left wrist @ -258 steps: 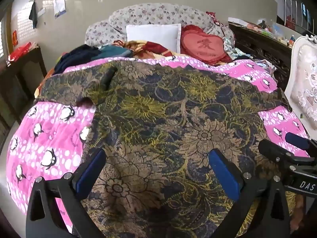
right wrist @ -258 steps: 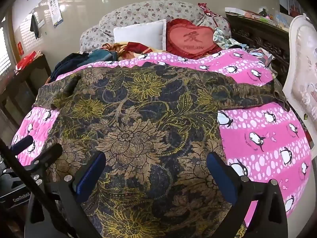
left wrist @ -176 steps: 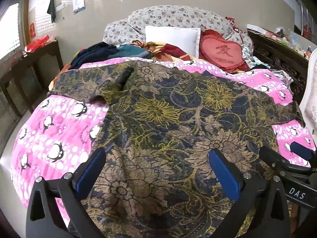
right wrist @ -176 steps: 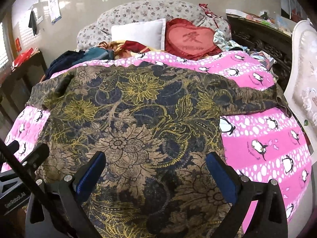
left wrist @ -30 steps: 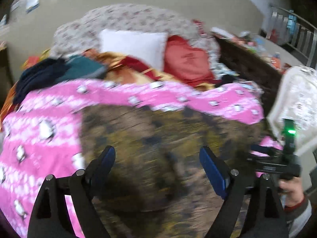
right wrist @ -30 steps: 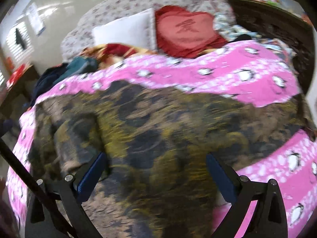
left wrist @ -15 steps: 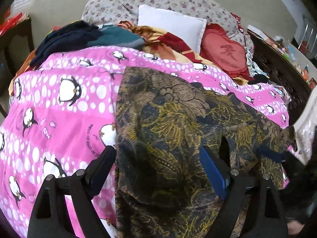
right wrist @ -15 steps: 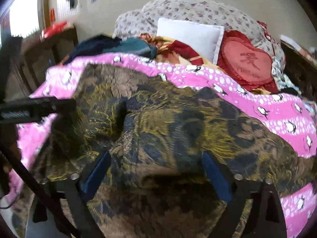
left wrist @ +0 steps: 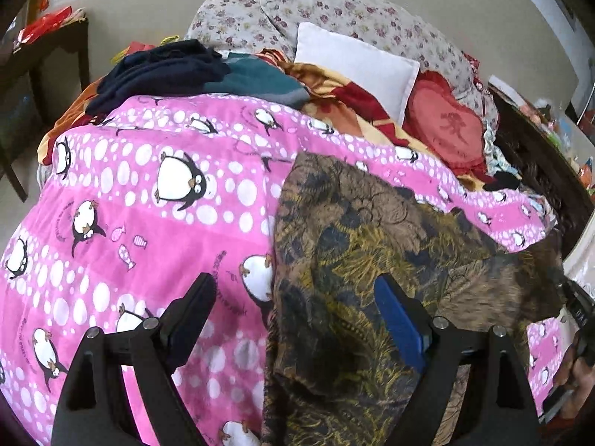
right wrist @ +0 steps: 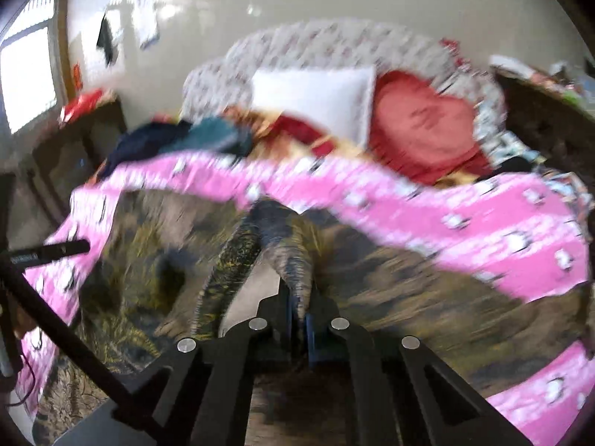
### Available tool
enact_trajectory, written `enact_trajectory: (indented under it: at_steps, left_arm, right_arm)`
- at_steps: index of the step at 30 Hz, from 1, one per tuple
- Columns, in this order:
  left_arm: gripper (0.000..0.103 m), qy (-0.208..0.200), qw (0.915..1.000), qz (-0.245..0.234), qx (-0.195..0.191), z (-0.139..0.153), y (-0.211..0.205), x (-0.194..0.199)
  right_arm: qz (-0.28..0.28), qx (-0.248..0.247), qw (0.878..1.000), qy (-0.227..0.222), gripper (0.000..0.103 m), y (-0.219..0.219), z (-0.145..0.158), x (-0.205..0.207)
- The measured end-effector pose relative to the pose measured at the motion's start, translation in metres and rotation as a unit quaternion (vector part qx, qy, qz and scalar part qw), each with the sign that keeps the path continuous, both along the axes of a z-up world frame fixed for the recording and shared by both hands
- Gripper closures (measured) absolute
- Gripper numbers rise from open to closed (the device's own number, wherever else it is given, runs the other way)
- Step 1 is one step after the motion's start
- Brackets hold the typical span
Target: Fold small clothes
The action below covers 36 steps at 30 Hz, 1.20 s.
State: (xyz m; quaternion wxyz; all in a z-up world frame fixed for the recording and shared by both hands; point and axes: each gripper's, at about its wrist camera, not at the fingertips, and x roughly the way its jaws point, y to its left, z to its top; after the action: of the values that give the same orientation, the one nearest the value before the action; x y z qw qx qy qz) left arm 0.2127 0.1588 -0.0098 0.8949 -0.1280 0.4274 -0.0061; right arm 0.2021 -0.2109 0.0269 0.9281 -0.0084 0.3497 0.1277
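In the left wrist view, the pink penguin blanket [left wrist: 141, 193] filled the left half of the frame, bare there because it only served as my folding surface. My left gripper [left wrist: 293, 319] sat at the bottom centre with its jaws spread wide and nothing between them, hanging just over the straight left edge of the floral garment [left wrist: 357, 260], ready, I judged, to pin or take that edge. The garment itself lay from the centre to the lower right, its left side already doubled over. At the far right edge a hand [left wrist: 580, 364] showed. In the blurred right wrist view, my right gripper [right wrist: 297, 319] at the bottom centre was clamped on a bunched strip of the garment [right wrist: 275, 245], which rose in a taut ridge toward mid-frame, lifted, I supposed, to carry that side across for the fold.
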Motion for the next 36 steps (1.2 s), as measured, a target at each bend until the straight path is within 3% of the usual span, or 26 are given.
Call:
enact_trajectory:
  at_steps: [4,8,9,10,11,12,13,15,19,23,29,31,32,33,34,36]
  left_arm:
    - [0.017,0.001,0.9998,-0.006,0.019,-0.001,-0.010,0.004]
    - [0.017,0.007,0.9995,-0.009,0.029,-0.006,-0.013,0.011]
    - [0.017,0.006,0.9994,-0.009,0.032,-0.006,-0.013,0.012]
    - [0.017,0.004,0.9992,-0.011,0.037,-0.006,-0.015,0.014]
    - [0.017,0.002,0.9990,-0.015,0.041,-0.005,-0.016,0.015]
    - [0.017,0.001,0.9989,-0.018,0.044,-0.005,-0.017,0.015]
    - [0.017,-0.001,0.9984,-0.026,0.050,-0.003,-0.019,0.017]
    - [0.017,0.001,0.9972,-0.045,0.059,-0.003,-0.026,0.022]
    - [0.017,0.011,0.9962,-0.057,0.065,-0.005,-0.033,0.040]
    - [0.017,0.027,0.9971,-0.043,0.056,-0.010,-0.027,0.061]
    - [0.017,0.030,0.9977,-0.040,0.046,-0.017,-0.011,0.080]
    - [0.016,0.036,0.9975,-0.044,0.042,-0.021,-0.011,0.086]
    - [0.016,0.037,0.9976,-0.044,0.039,-0.023,-0.010,0.088]
    - [0.017,0.038,0.9976,-0.044,0.038,-0.025,-0.010,0.090]
    - [0.017,0.037,0.9975,-0.043,0.041,-0.027,-0.011,0.091]
    - [0.022,0.025,0.9978,-0.041,0.047,-0.026,-0.011,0.092]
  right_arm:
    - [-0.070,-0.016,0.997,0.018,0.097,-0.057,-0.012,0.005]
    - [-0.085,-0.019,0.991,0.097,0.096,-0.092,-0.058,0.011]
    - [-0.094,-0.020,0.990,0.105,0.089,-0.095,-0.063,0.011]
    - [-0.113,-0.021,0.988,0.102,0.073,-0.102,-0.062,0.009]
    - [-0.127,-0.015,0.987,0.093,0.063,-0.110,-0.059,0.004]
    - [-0.143,-0.005,0.987,0.079,0.044,-0.117,-0.052,-0.001]
    - [-0.152,0.018,0.987,0.057,0.036,-0.121,-0.040,-0.006]
    - [-0.116,0.051,0.991,0.037,0.035,-0.112,-0.026,-0.010]
    - [0.032,0.065,0.997,0.023,0.025,-0.049,-0.008,0.003]
    - [0.139,-0.003,0.990,0.011,0.024,0.035,-0.019,0.030]
    - [0.215,-0.081,0.973,0.020,0.024,0.087,-0.049,0.061]
    - [0.239,-0.095,0.966,0.027,0.027,0.095,-0.056,0.065]
    - [0.250,-0.105,0.962,0.030,0.036,0.099,-0.059,0.064]
    - [0.261,-0.123,0.957,0.031,0.071,0.105,-0.062,0.061]
    - [0.265,-0.137,0.954,0.027,0.093,0.109,-0.064,0.058]
    - [0.271,-0.148,0.951,0.007,0.098,0.112,-0.060,0.049]
